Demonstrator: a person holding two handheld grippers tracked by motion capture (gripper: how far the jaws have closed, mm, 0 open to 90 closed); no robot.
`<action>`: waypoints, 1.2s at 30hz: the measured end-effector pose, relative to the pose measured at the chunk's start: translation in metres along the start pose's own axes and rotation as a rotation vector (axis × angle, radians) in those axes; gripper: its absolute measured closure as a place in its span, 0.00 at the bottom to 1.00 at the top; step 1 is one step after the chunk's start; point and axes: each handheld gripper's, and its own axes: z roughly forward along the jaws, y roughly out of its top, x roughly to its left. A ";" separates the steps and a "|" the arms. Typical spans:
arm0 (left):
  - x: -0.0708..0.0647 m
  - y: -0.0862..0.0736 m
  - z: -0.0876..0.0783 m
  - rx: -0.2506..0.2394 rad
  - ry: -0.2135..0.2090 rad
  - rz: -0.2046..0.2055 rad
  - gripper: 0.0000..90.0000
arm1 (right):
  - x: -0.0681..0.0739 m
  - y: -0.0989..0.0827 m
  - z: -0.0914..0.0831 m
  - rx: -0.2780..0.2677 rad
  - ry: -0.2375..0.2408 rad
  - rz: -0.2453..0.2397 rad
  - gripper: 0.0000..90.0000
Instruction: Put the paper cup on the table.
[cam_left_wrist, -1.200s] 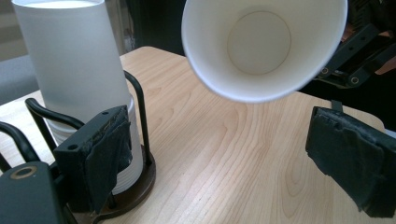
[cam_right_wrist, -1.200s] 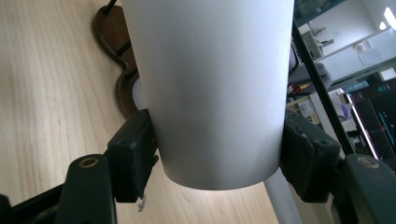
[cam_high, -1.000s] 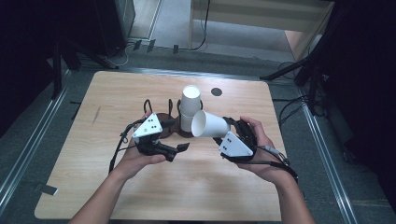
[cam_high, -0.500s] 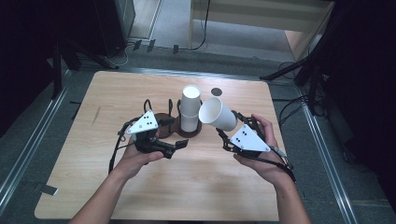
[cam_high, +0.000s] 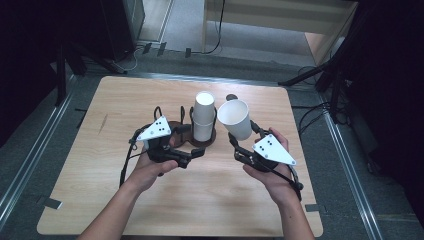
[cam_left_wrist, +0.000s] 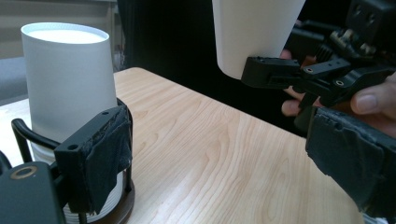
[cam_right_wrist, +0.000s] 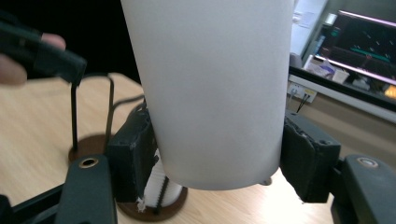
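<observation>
— Since a second ago, what has moved?

— Lifted and swung right: the loose white paper cup (cam_high: 235, 118) lay tipped against the stack, mouth toward me; now I carry it clear of the stack, nearly upright, up and to the right of it. My right tongs (cam_high: 243, 142) pinch its lower wall from both sides, pads pressed on the paper (cam_right_wrist: 135, 163).

— And where must it go from there?

— Toward the stack of white paper cups (cam_high: 203, 116), which stands in the dark round wire holder (cam_high: 205, 140) just left of the held cup. Both long axes run close to vertical, the held one leaning a little, and its base hangs about level with the stack's rim, so I judge a move across and down would nest it.

— Your other hand?

— My left tongs (cam_high: 192, 152) sit low beside the holder's base, spread, gripping nothing, one pad near the wire. The wooden surface (cam_high: 100, 190) carries the holder. My right hand is the nearer one for the placing.
</observation>
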 end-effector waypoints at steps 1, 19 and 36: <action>0.000 0.000 0.000 -0.002 -0.002 -0.005 0.08 | 0.001 -0.002 0.000 -0.019 -0.013 0.046 0.37; -0.001 0.011 -0.002 -0.064 -0.003 -0.045 0.09 | 0.026 -0.015 0.011 -0.161 -0.131 0.299 0.37; -0.019 0.044 0.026 -0.057 0.024 -0.020 0.15 | 0.044 -0.013 0.017 -0.140 -0.111 0.252 0.37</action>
